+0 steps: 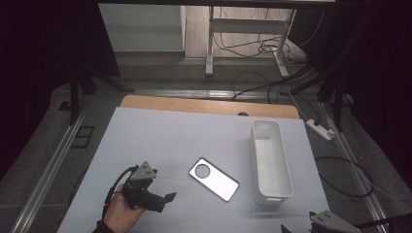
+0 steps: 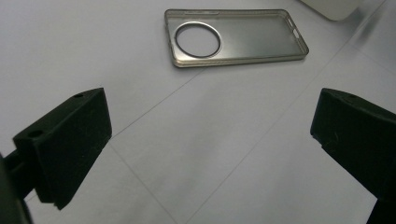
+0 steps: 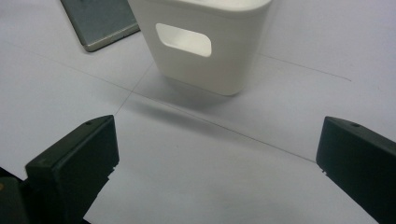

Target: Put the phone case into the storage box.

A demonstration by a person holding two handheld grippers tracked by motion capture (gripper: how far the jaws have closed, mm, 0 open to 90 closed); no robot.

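A clear phone case (image 1: 214,178) lies flat on the white tabletop (image 1: 160,141), a little toward the near edge from the middle, with its round camera hole turned toward the left edge. It sits at a slant, its long side running from the centre toward the near right corner. In the left gripper view the case (image 2: 236,38) lies open side up, its raised rim showing all round, and nothing touches it.

The left gripper (image 1: 163,200) hovers near the near left corner, held in a hand (image 1: 121,215) that comes in from the near edge. It points toward the case, which lies near but apart from it. Its jaws are spread wide with only bare table between them, as the left gripper view (image 2: 210,154) shows.

A white bin (image 1: 271,162) stands close to the right edge, its long side running from the far edge toward the near one, just beside the case but not touching it. The right gripper (image 1: 296,227) is at the near right corner, just short of the bin's near end. In the right gripper view (image 3: 217,163) its jaws also stand wide apart and grip nothing; ahead of them is the bin's end wall (image 3: 205,51) with its handle slot, and a corner of the case (image 3: 100,21) beyond on the left.
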